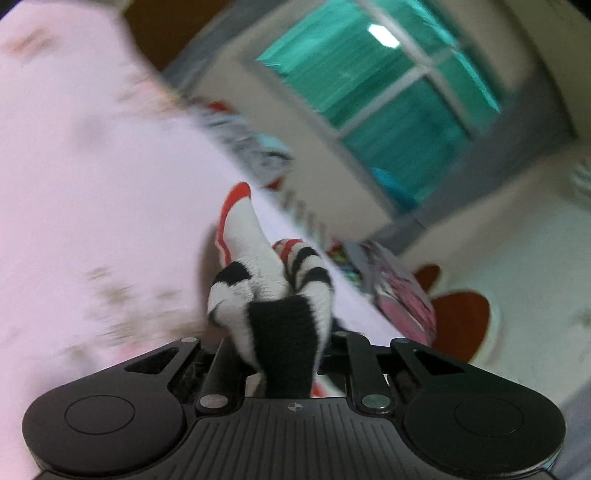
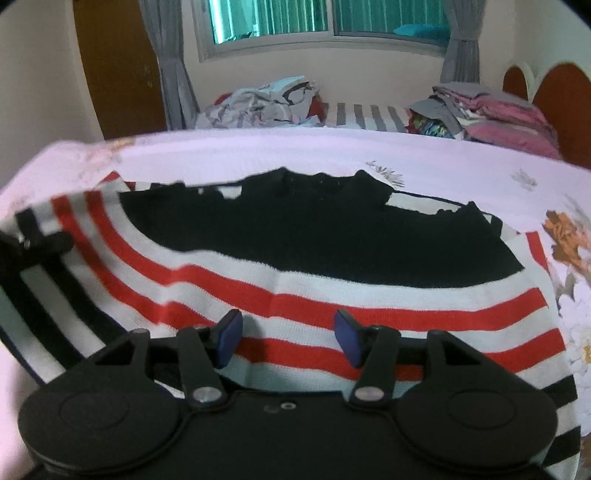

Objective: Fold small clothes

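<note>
A small knit garment (image 2: 295,258) with a black top and red, white and black stripes lies spread on the pink floral bedsheet (image 2: 258,151). My right gripper (image 2: 288,336) is open, its blue pads (image 2: 231,338) just above the striped lower part. My left gripper (image 1: 280,347) is shut on a bunched striped part of the garment (image 1: 269,295) and holds it lifted; its fingertips are hidden by the cloth. In the right wrist view the left gripper (image 2: 33,243) shows at the garment's left edge. The left wrist view is tilted and blurred.
Piles of other clothes lie at the far side of the bed: a grey heap (image 2: 266,103) on the left and a pink and grey stack (image 2: 487,114) on the right. A brown headboard (image 2: 561,96) stands at far right. A window (image 2: 325,18) is behind.
</note>
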